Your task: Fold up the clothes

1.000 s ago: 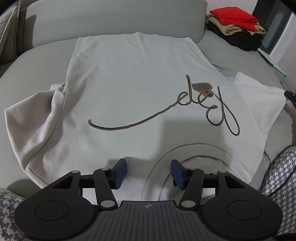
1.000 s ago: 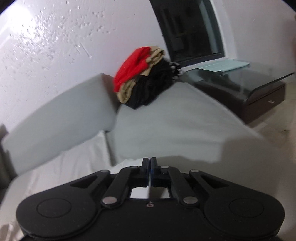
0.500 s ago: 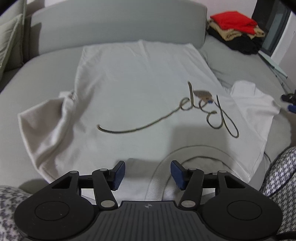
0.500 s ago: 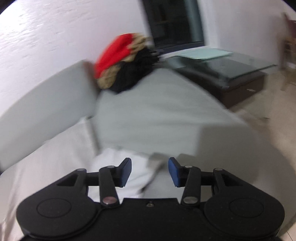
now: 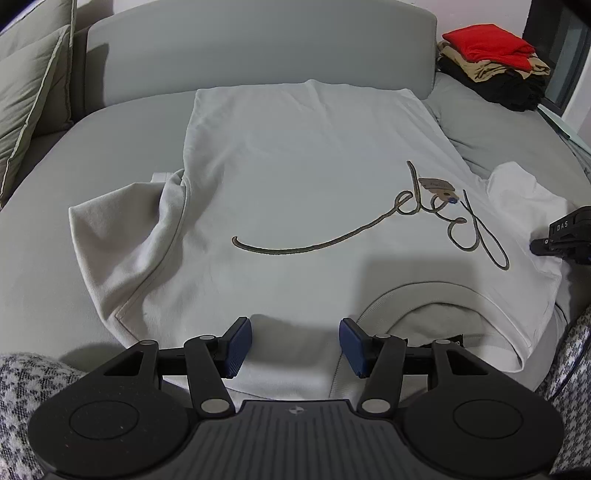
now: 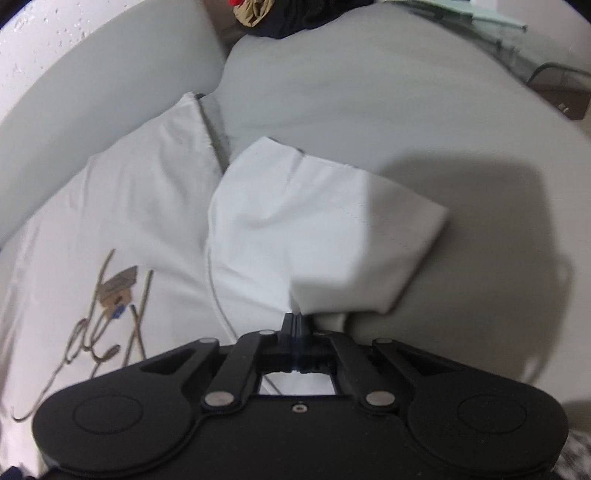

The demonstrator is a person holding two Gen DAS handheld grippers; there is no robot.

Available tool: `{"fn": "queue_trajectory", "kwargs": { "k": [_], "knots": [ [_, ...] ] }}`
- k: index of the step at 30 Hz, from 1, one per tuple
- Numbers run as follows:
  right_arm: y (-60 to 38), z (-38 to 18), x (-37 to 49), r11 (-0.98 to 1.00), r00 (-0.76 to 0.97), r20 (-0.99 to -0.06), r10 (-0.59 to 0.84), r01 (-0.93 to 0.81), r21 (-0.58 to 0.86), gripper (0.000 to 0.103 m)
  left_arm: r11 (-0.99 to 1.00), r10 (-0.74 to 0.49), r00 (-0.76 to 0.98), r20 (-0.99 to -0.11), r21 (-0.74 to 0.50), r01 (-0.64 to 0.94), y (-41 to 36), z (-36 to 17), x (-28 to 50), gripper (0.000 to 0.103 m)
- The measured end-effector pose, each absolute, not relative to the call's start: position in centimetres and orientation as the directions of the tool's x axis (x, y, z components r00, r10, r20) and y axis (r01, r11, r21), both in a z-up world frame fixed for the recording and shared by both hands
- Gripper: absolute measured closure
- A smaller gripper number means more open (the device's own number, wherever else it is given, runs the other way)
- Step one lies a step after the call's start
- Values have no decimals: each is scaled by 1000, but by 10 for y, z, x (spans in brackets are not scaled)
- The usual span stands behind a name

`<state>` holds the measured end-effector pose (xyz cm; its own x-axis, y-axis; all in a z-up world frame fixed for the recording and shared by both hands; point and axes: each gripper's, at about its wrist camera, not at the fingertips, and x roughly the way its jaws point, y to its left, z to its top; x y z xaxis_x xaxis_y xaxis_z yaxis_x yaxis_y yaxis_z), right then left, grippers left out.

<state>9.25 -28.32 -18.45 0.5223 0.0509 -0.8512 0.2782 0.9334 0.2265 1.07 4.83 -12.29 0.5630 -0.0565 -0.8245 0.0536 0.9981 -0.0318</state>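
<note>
A white T-shirt (image 5: 295, 177) with a brown script print lies face up on the grey sofa, collar nearest me, hem toward the backrest. Its left sleeve (image 5: 122, 236) is crumpled and partly folded over. My left gripper (image 5: 295, 343) is open and empty, just above the shoulder beside the collar (image 5: 417, 295). My right gripper (image 6: 295, 319) is shut on the near edge of the right sleeve (image 6: 314, 221), which lies spread on the cushion. It also shows at the right edge of the left wrist view (image 5: 569, 236).
A stack of folded clothes, red on top (image 5: 487, 44), sits at the sofa's far right; it also shows in the right wrist view (image 6: 273, 14). A grey cushion (image 5: 26, 92) leans at the far left. A glass-topped low table (image 6: 517, 40) stands beyond the sofa. Houndstooth fabric (image 5: 33, 380) lies near me.
My right gripper opened, dropped toward the right sleeve and has closed on its edge. My left gripper stayed open and drew back slightly from the shirt.
</note>
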Motion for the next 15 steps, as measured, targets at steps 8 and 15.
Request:
{"fn": "queue_trajectory", "kwargs": {
  "k": [8,15],
  "knots": [
    [-240,-160,52,945,526,-814,245,59,323,85,999,-44,613,-788,-28,36,57,-117,-3,77],
    [-198,-149,21,914,446,-801,399,-121,388,80,987,-73,528,-846,16,163,39,-125,-17,92]
  ]
}}
